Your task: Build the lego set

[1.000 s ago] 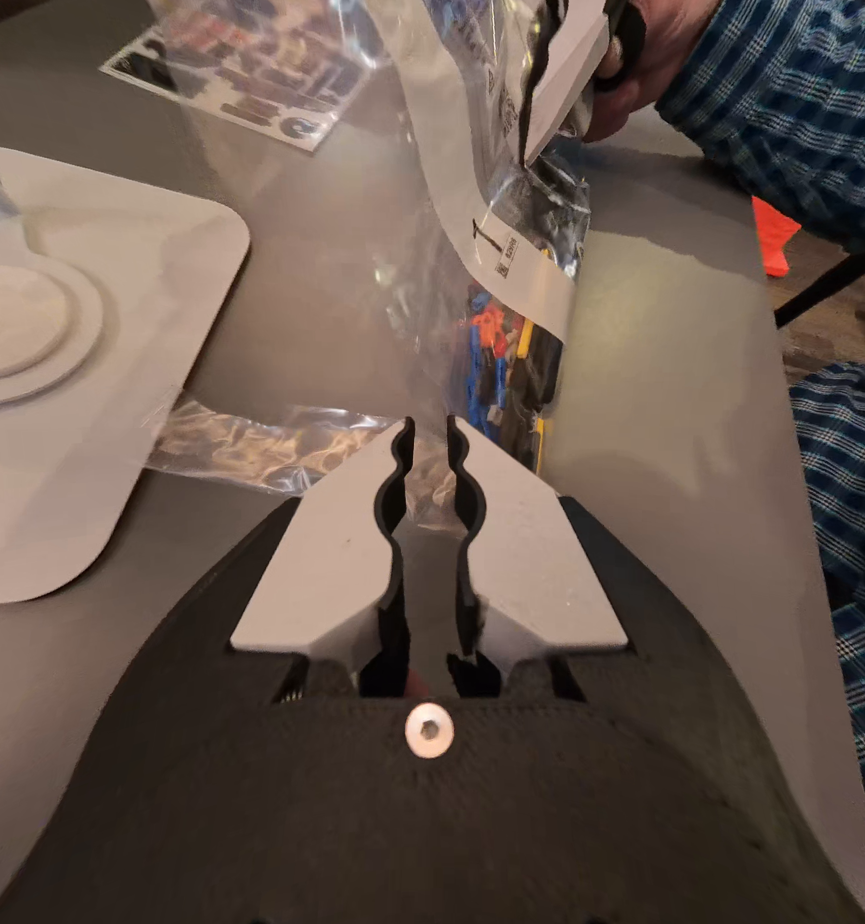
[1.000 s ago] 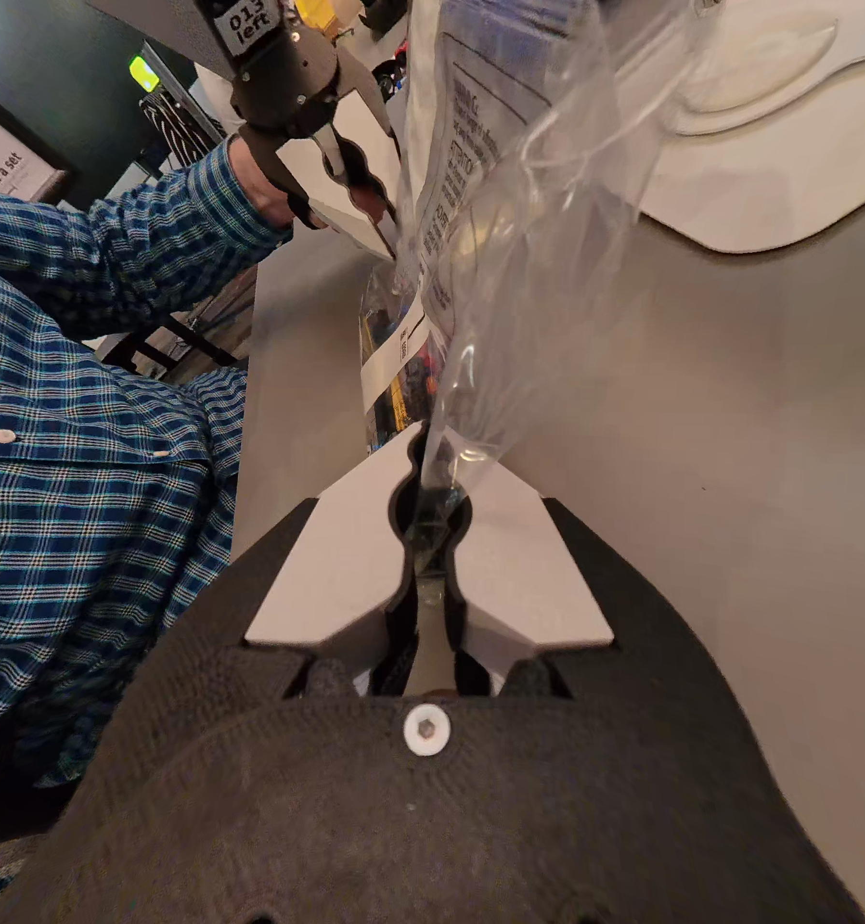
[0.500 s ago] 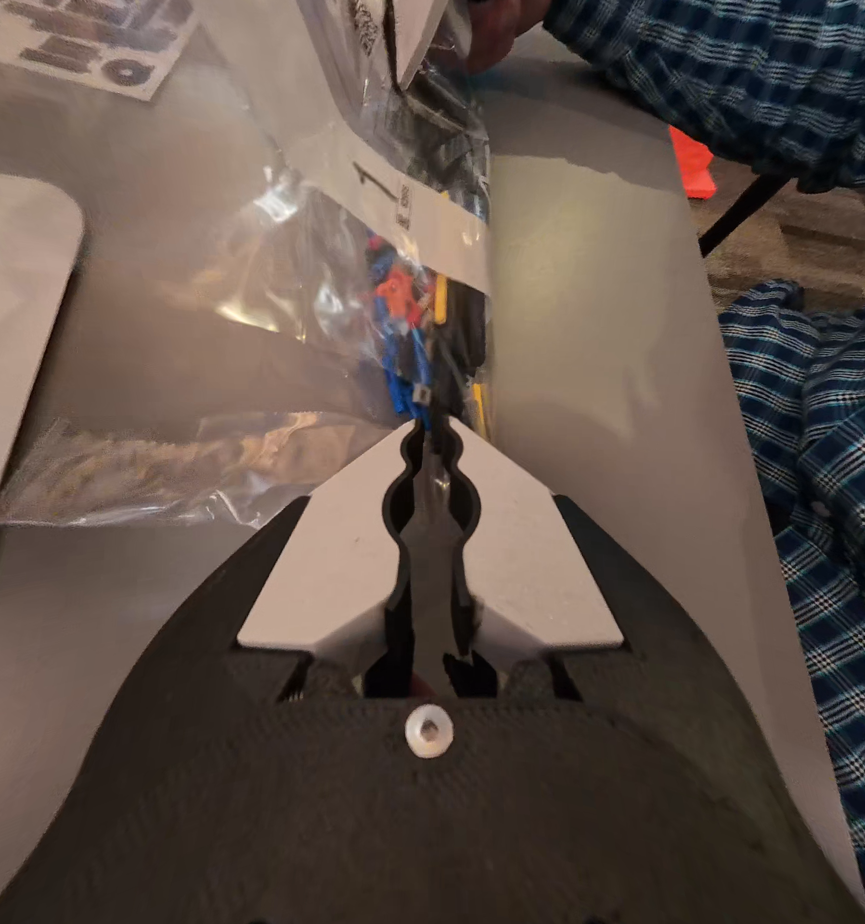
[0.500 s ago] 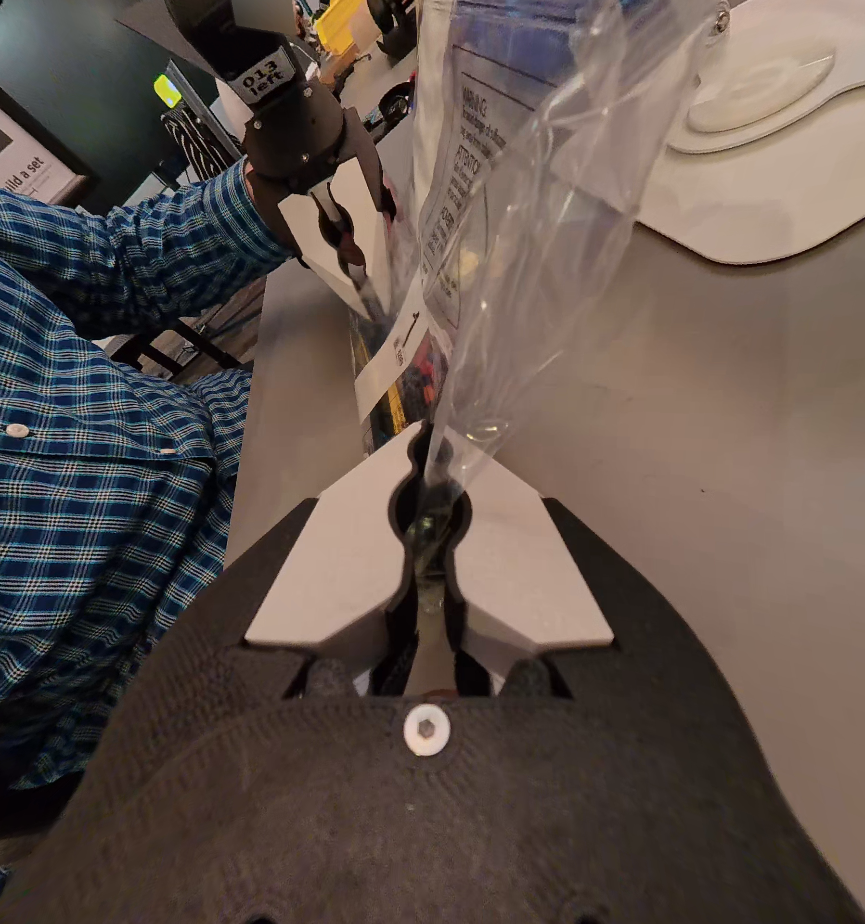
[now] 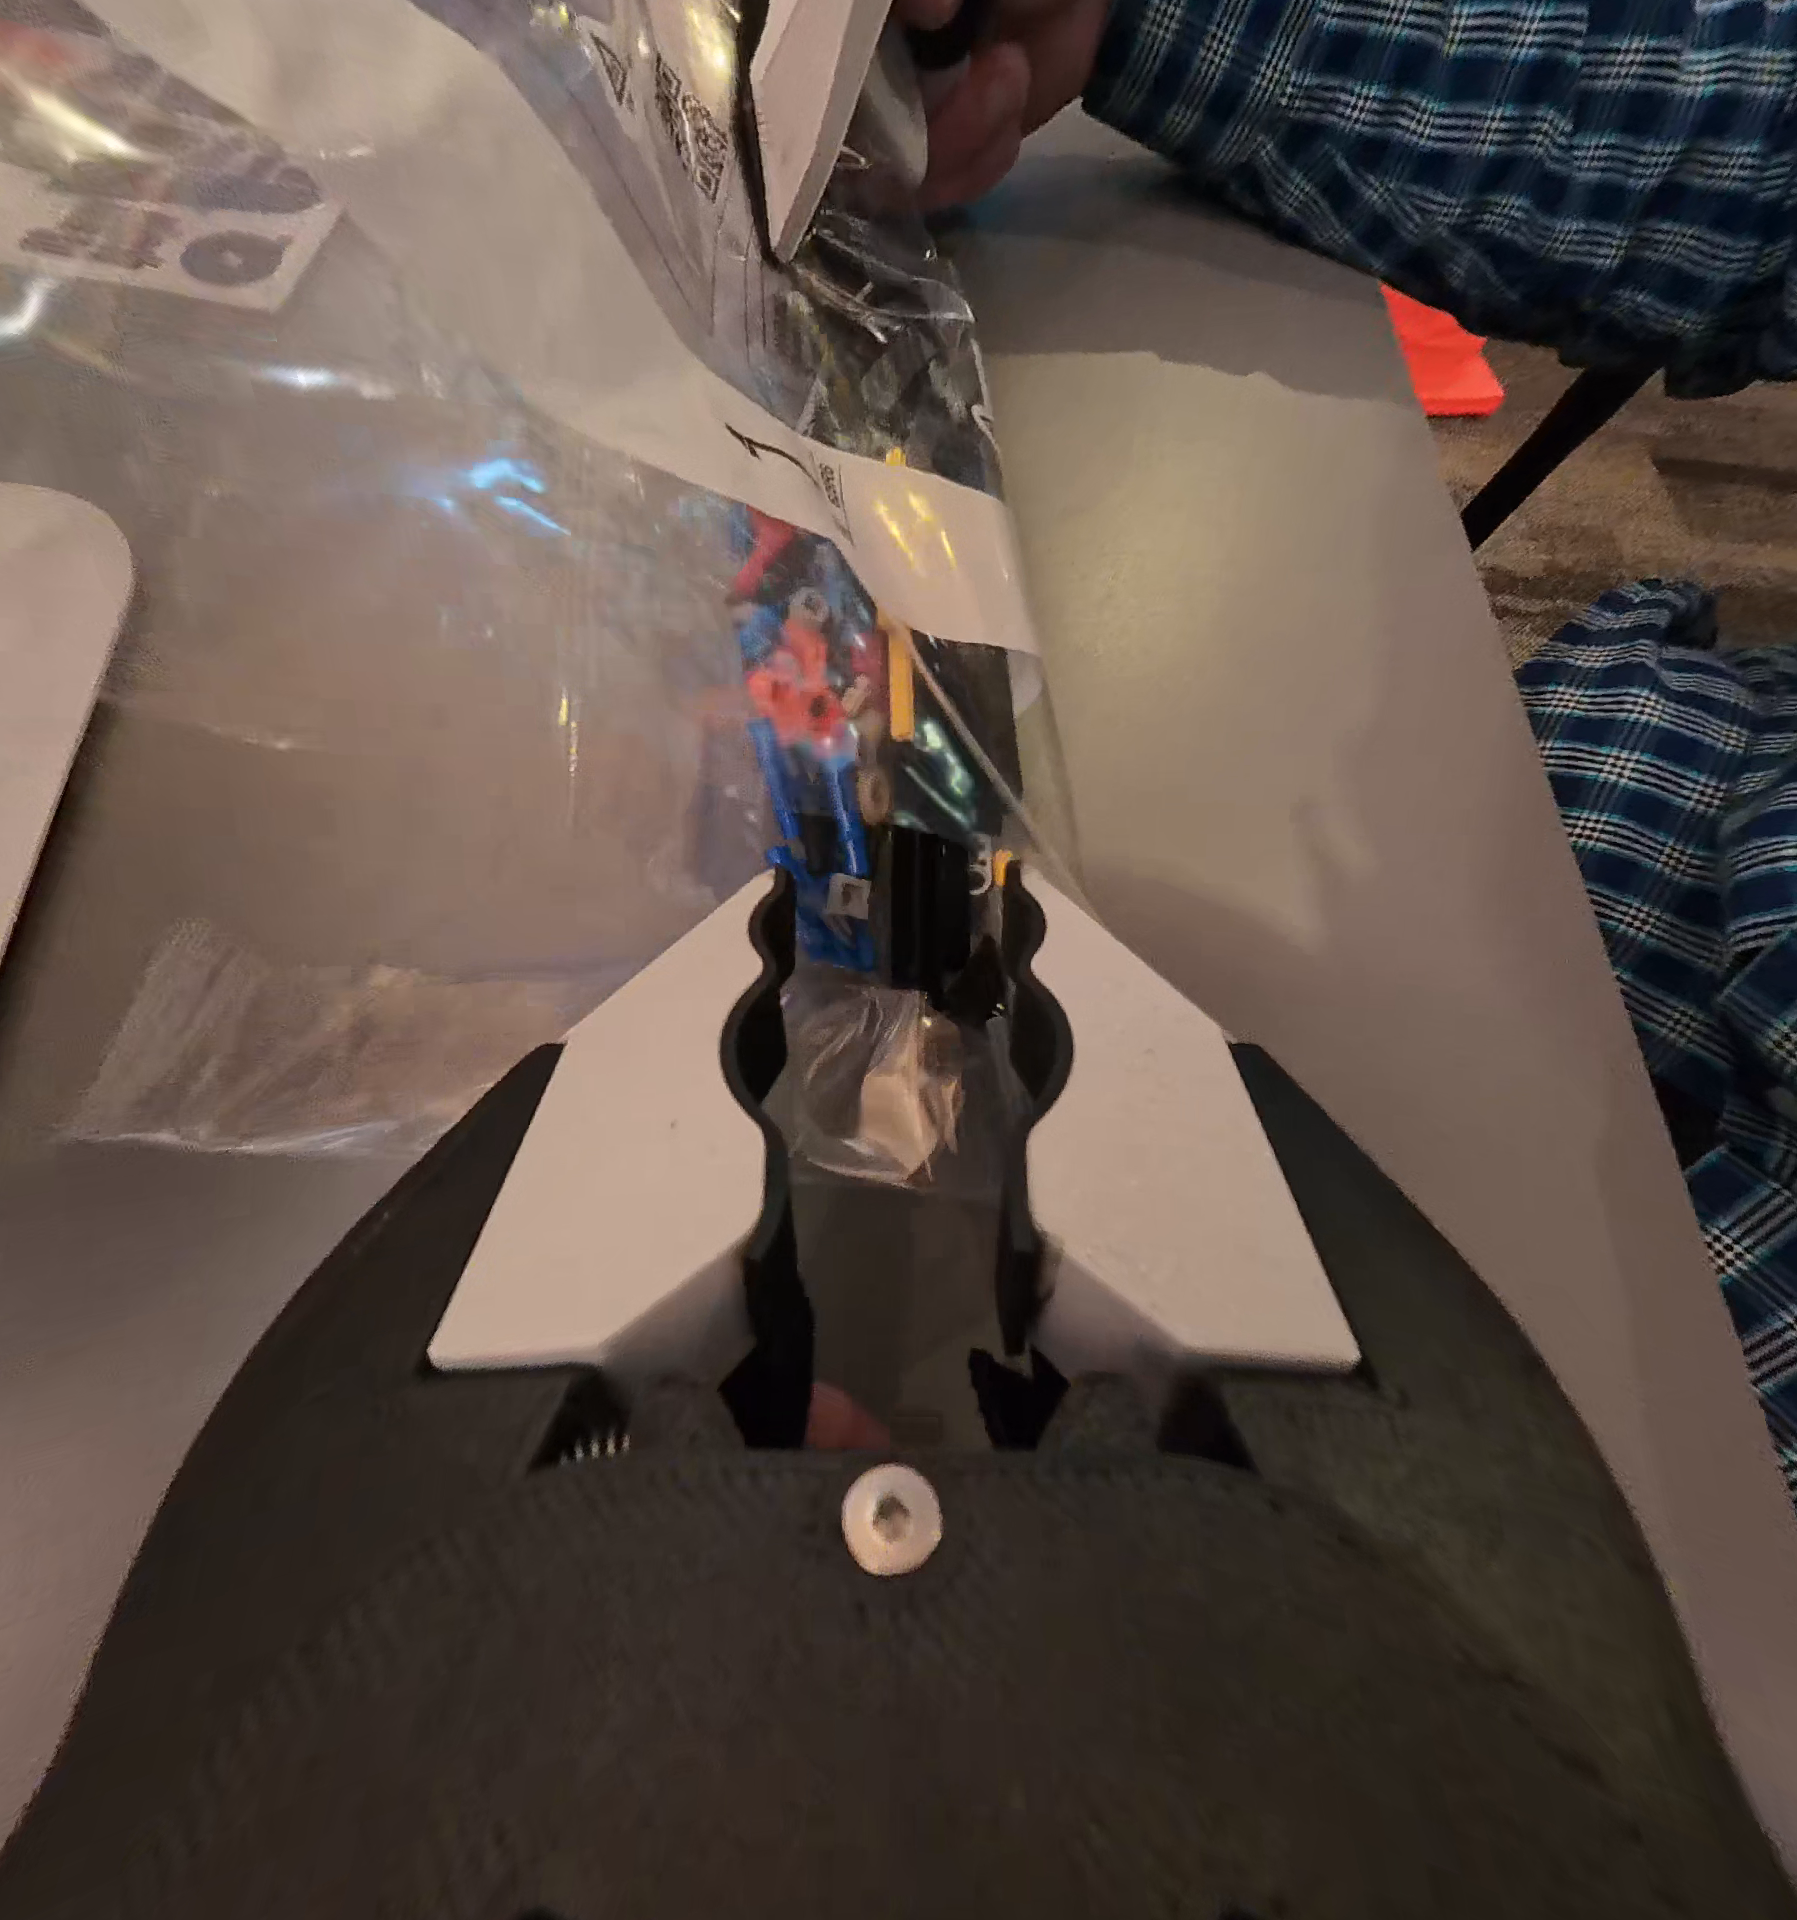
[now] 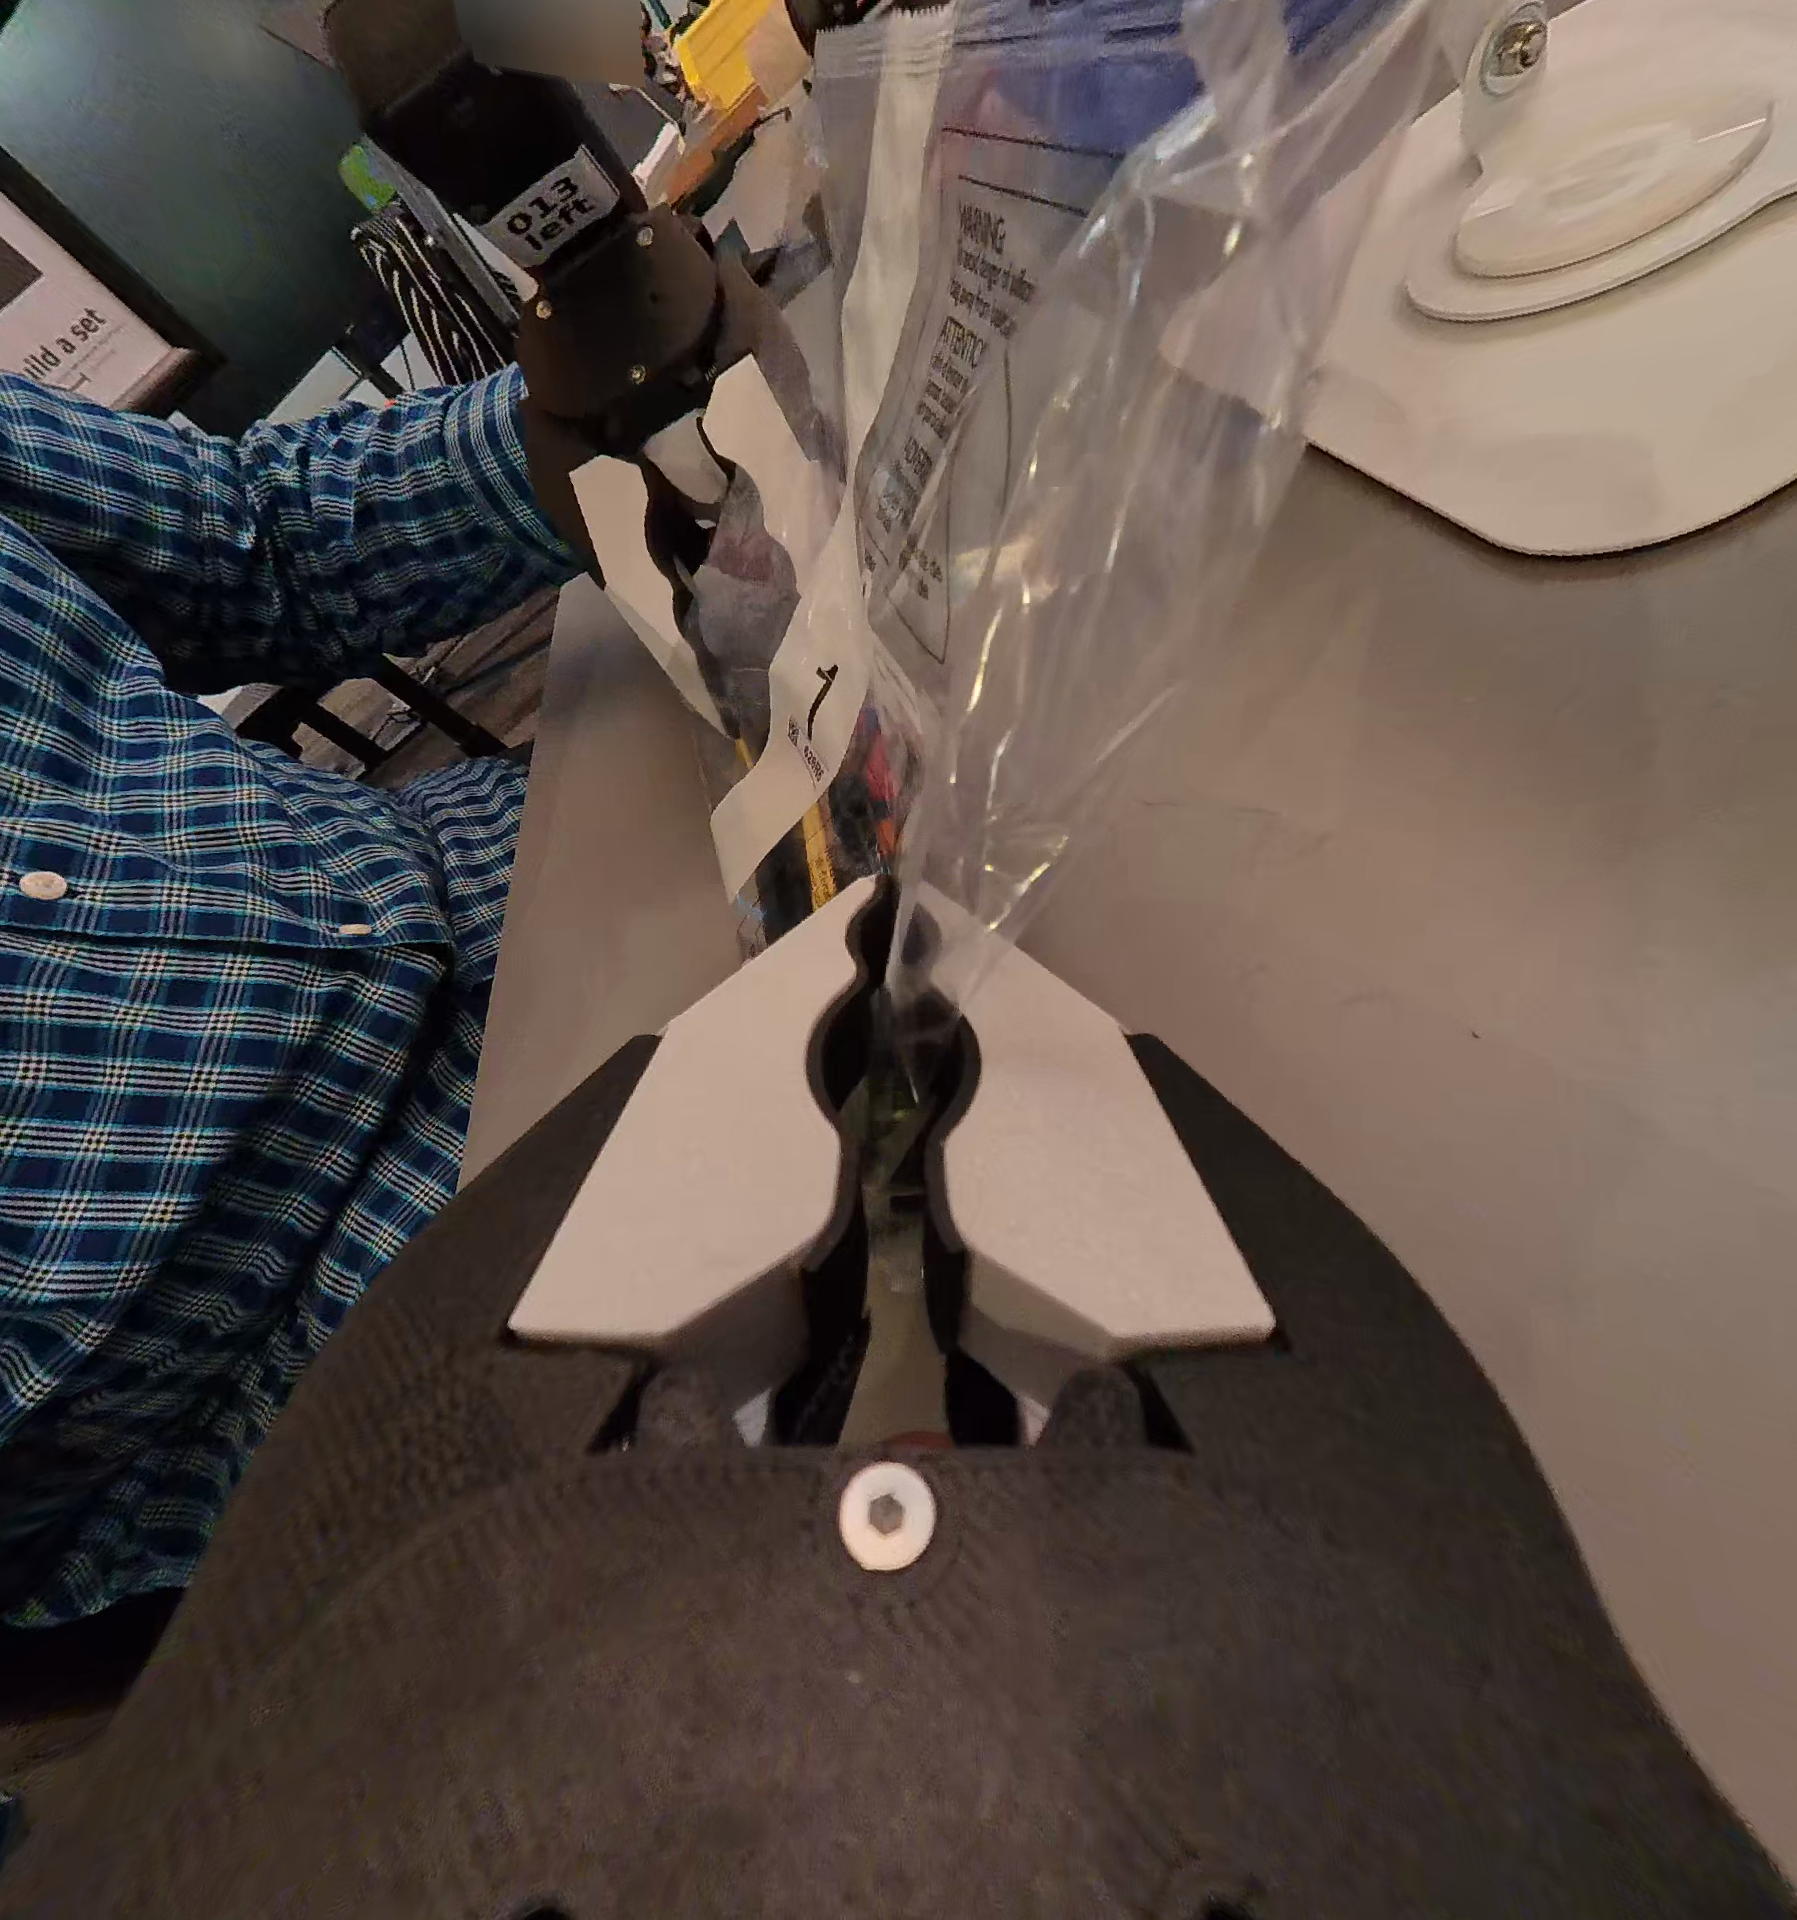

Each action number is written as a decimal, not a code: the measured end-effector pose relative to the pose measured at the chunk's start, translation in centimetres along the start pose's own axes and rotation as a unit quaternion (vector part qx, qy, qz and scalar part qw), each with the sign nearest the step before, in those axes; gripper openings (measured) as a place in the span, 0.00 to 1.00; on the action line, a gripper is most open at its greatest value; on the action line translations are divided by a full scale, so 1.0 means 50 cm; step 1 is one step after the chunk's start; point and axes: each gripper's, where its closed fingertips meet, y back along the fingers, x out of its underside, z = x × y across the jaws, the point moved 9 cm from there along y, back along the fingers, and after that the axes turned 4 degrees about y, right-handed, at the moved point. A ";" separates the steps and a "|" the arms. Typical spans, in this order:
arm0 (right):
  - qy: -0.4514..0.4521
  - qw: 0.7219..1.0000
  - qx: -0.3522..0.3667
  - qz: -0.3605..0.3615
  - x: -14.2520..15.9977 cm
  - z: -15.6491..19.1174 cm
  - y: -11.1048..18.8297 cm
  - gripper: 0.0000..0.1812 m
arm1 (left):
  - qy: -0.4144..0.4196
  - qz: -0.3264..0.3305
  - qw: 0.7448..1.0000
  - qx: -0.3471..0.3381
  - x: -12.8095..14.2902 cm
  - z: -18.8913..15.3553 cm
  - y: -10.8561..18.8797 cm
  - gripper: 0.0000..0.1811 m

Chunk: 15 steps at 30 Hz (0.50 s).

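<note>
One clear bag (image 5: 582, 665) of lego pieces (image 5: 821, 748) hangs over the grey counter (image 5: 1237, 727), near its edge. The right claw (image 6: 899, 914) pinches the bag's plastic; the left claw (image 5: 894, 894), spread, straddles the bag's lower corner. Open counter lies right of the bag in the right wrist view.

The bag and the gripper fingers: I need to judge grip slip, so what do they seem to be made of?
The bag looks like thin clear plastic film, glossy: it creases, glints, and the pieces show through.

The right gripper, shut on it, has fingers of what looks like matte white hard plastic with dark wavy inner pads, possibly rubber. The left gripper looks the same.
</note>
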 end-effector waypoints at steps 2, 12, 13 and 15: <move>-0.001 1.000 0.000 0.001 0.000 -0.001 -0.001 0.00 | 0.000 0.002 1.000 0.003 -0.001 0.001 -0.006 0.20; -0.016 1.000 0.005 0.010 0.000 -0.007 -0.003 0.00 | -0.001 0.041 0.999 -0.002 -0.001 0.005 -0.030 0.06; -0.017 1.000 0.004 0.010 0.000 -0.007 -0.002 0.00 | 0.000 0.041 0.999 -0.005 -0.001 0.006 -0.029 0.02; -0.027 1.000 0.000 0.010 0.000 -0.007 -0.001 0.00 | 0.005 0.043 0.999 -0.002 0.003 0.007 -0.029 0.01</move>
